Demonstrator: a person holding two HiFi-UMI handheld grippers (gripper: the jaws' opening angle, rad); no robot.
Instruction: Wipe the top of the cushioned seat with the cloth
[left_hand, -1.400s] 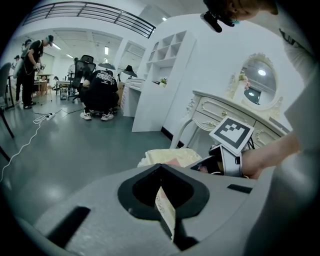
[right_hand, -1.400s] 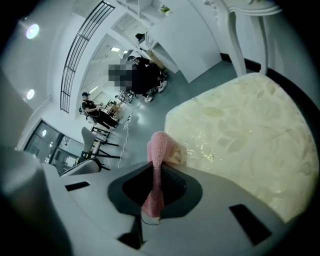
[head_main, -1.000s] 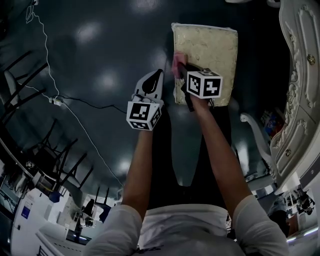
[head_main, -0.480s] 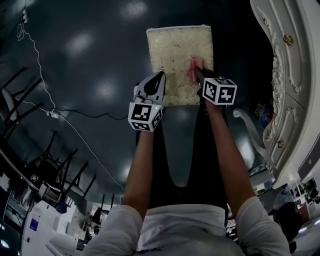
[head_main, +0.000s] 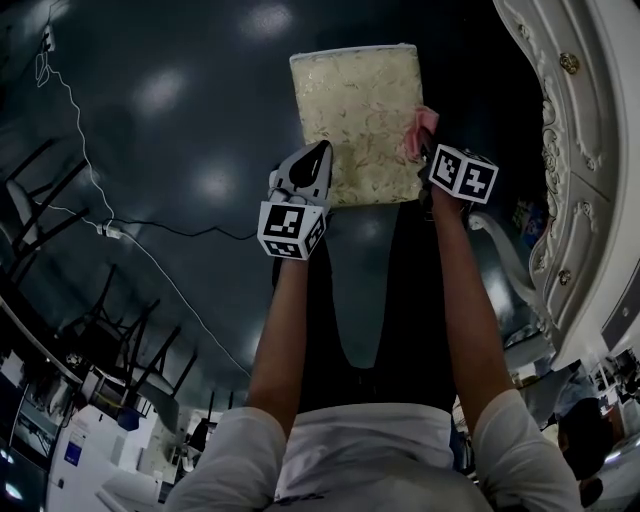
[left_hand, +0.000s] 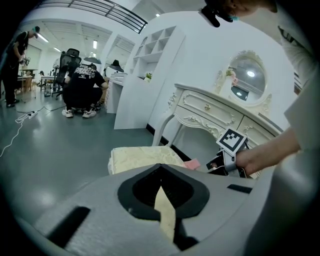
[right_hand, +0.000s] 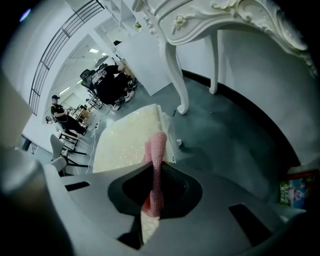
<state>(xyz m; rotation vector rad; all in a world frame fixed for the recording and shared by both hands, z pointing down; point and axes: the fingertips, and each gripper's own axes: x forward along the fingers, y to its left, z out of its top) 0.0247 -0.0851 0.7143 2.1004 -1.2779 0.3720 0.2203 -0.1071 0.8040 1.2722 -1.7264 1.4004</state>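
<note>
The cream cushioned seat lies on the dark floor ahead of me. My right gripper is shut on a pink cloth at the seat's right edge, about halfway along it. In the right gripper view the cloth hangs between the jaws over the seat. My left gripper hovers at the seat's near left corner, jaws shut and holding nothing. The left gripper view shows the seat, the cloth and the right gripper's marker cube.
A white carved dressing table stands close on the right, one leg beside the seat. A white cable runs over the floor at left. Dark chairs stand at lower left. A person crouches farther off.
My right gripper has carried the pink cloth across the seat from its left side to its right edge. The left gripper has stayed near the front left corner.
</note>
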